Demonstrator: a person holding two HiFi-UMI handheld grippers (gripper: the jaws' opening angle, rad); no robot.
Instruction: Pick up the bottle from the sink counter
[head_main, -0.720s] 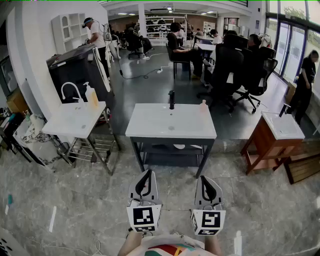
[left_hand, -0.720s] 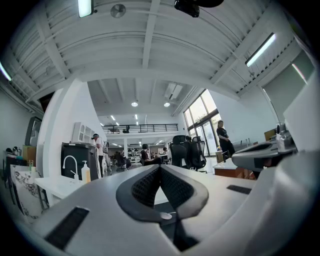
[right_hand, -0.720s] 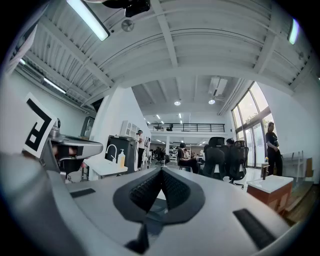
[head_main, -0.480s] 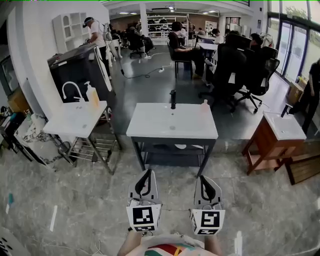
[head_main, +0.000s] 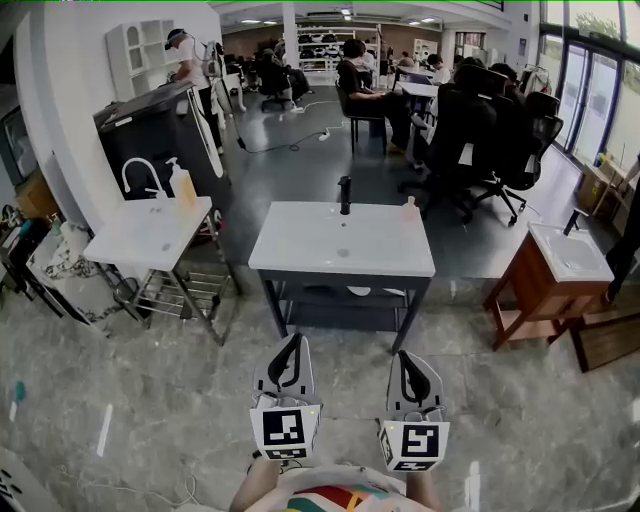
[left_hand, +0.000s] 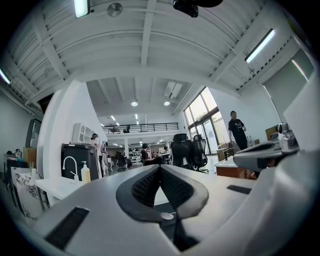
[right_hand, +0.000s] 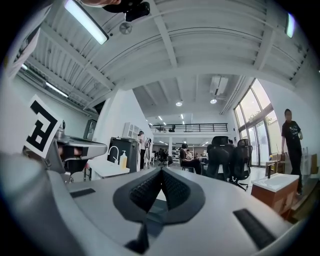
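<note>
A small pale bottle (head_main: 408, 206) stands at the far right corner of the white sink counter (head_main: 300, 250), to the right of the black faucet (head_main: 344, 194). Both grippers hang low in the head view, well short of the counter and over the floor. My left gripper (head_main: 291, 342) is shut with nothing between its pads, and so is my right gripper (head_main: 405, 356). In the left gripper view the shut left gripper (left_hand: 160, 166) points level into the room. The right gripper view shows the right gripper (right_hand: 161, 170) the same way. The bottle is too small to make out in either gripper view.
A second white sink (head_main: 135, 240) at the left carries a white faucet and a yellow soap dispenser (head_main: 182, 187). A wooden sink cabinet (head_main: 540, 285) stands at the right. Office chairs (head_main: 470, 130) and seated people fill the room behind. Marbled floor lies between me and the counter.
The person in dark clothes at the far right has walked out of the head view. Both grippers stay shut and in nearly the same place.
</note>
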